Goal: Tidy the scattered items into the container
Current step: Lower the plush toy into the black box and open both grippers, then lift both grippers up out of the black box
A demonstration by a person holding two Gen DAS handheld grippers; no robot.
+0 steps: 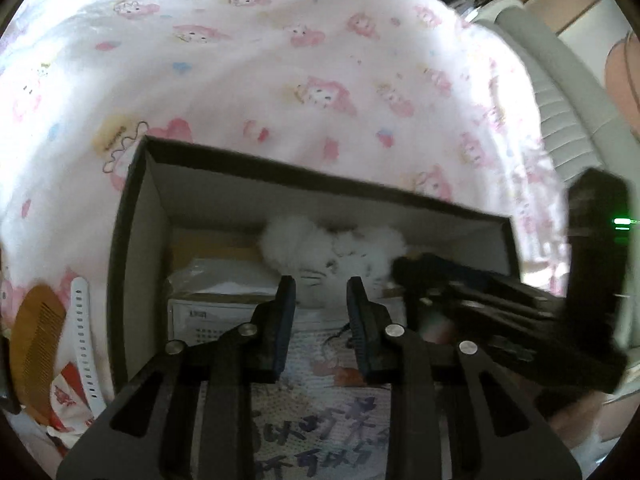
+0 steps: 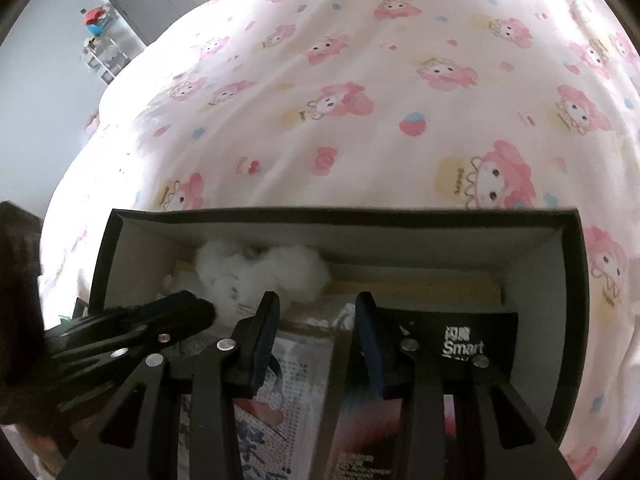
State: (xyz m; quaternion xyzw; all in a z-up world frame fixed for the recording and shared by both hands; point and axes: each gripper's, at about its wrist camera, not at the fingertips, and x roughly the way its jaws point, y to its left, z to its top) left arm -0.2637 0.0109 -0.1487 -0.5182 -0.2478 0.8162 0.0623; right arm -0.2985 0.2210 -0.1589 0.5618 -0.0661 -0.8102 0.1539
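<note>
Left gripper (image 1: 321, 286): fills the lower centre of the left wrist view, jaws partly apart with a clear gap; nothing is pinched between the pads, and the plush toy shows through the gap behind the tips. In the right wrist view it enters from the lower left, blurred, its tip just beside the plush.

Right gripper (image 2: 316, 302): lower centre of the right wrist view, jaws standing moderately apart, gripping nothing; it hangs over the contents of the box. In the left wrist view it reaches in from the right edge, blurred.

Box (image 1: 136, 216): black outside, pale inside, open at the top, resting on the bedsheet (image 1: 280, 60) printed with pink cartoon figures.

White plush toy (image 1: 332, 248): lies inside the box against its far wall, upper centre of the interior.

Other contents: printed papers and a black "Smart" package (image 2: 464, 340) at the right side of the box.

Outside the box: an orange comb (image 1: 36, 344) and a white watch strap (image 1: 86, 340) lie at the lower left of the left wrist view, just beside the box's wall.
</note>
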